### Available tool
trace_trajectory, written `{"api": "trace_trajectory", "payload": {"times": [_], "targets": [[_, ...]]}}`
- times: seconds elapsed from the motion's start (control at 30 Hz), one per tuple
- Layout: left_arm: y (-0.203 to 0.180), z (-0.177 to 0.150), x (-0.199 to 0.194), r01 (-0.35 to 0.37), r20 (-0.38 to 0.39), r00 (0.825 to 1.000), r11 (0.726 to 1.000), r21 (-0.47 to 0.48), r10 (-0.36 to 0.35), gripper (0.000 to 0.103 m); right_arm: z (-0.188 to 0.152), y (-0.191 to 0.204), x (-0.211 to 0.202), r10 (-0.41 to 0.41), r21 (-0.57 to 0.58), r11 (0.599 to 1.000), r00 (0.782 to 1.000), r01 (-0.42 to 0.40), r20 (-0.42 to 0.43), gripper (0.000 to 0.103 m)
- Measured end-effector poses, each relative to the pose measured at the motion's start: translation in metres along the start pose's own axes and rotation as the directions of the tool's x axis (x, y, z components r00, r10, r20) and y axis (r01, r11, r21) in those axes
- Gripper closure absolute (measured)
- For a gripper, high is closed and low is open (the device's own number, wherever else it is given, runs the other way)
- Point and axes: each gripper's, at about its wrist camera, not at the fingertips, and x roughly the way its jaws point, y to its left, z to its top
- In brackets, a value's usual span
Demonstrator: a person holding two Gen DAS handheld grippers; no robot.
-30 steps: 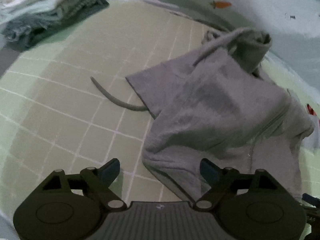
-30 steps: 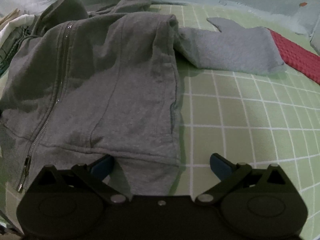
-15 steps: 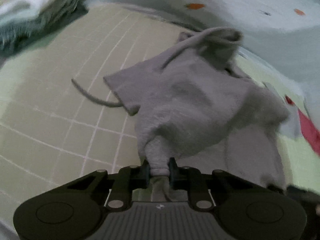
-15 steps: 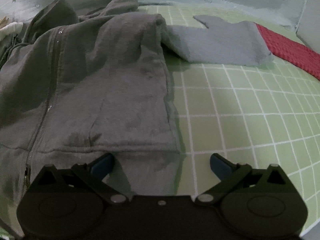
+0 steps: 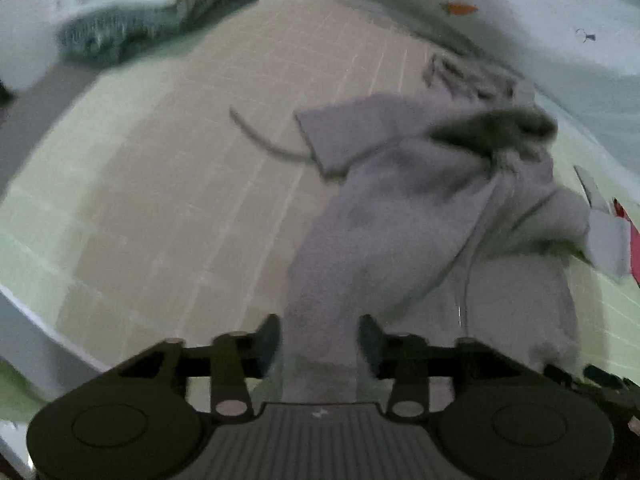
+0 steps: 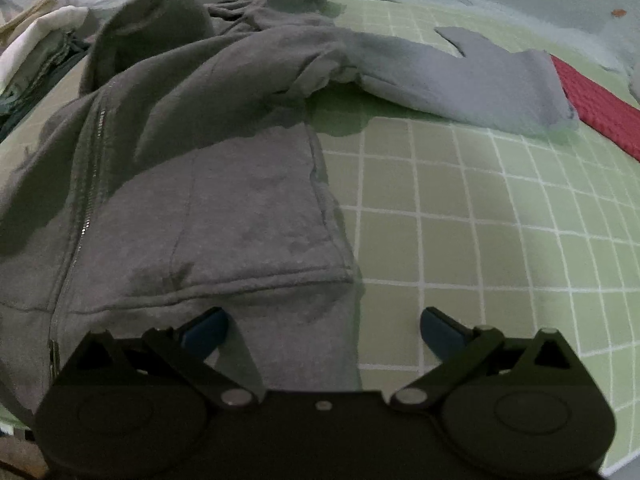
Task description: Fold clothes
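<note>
A grey zip-front fleece hoodie (image 6: 224,200) lies spread on a bed covered in a pale green sheet with a white grid (image 6: 460,216). One sleeve (image 6: 472,76) is stretched out flat to the side. In the left wrist view the other sleeve (image 5: 320,300) runs up between the jaws of my left gripper (image 5: 319,340). Those jaws are partly apart and opening, and their pads do not appear to press on the cloth, though the blur makes this hard to judge. My right gripper (image 6: 324,330) hovers over the hoodie's bottom hem with its jaws wide and nothing held; the hem corner sits between them.

I judge the step in hand is folding the sleeve inward. To do it well, I would let the cloth drop fully clear before pulling away, then smooth it flat.

No containers are in view. A stack of folded clothes (image 5: 152,12) sits at the bed's far edge, and a red textured cloth (image 6: 596,108) lies beyond the outstretched sleeve.
</note>
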Motion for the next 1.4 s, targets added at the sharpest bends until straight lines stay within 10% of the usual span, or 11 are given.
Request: {"api": "trace_trajectory", "payload": {"times": [0.07, 0.2, 0.57, 0.83, 1.17, 1.4], "targets": [[-0.01, 0.007, -0.01, -0.024, 0.073, 0.997, 0.999, 0.036, 0.021, 0.015, -0.002, -0.008, -0.001, 0.031, -0.004, 1.0, 0.999, -0.031, 0.021, 0.0], [-0.04, 0.021, -0.018, -0.033, 0.163, 0.987, 0.994, 0.102, 0.016, 0.001, 0.003, -0.029, -0.008, 0.112, 0.075, 0.99, 0.992, -0.117, 0.063, 0.0], [-0.15, 0.032, 0.029, 0.188, -0.004, 0.982, 0.971, 0.148, -0.19, 0.0, 0.035, -0.135, -0.022, 0.036, 0.296, 0.953, 0.993, -0.068, 0.115, 0.0], [-0.193, 0.045, 0.078, 0.118, -0.066, 0.992, 0.967, 0.227, -0.106, 0.0, 0.076, -0.19, -0.002, -0.149, 0.345, 0.935, 0.971, 0.077, 0.188, 0.001], [-0.21, 0.066, 0.126, -0.004, -0.155, 0.987, 0.98, 0.2, 0.036, 0.0, 0.145, -0.257, 0.044, -0.207, 0.374, 0.92, 0.957, 0.12, 0.204, 0.051], [-0.22, 0.06, 0.147, -0.057, -0.221, 0.968, 0.961, 0.272, 0.119, 0.0, 0.15, -0.263, 0.063, -0.1, 0.344, 0.939, 0.972, 0.022, 0.211, 0.06]]}}
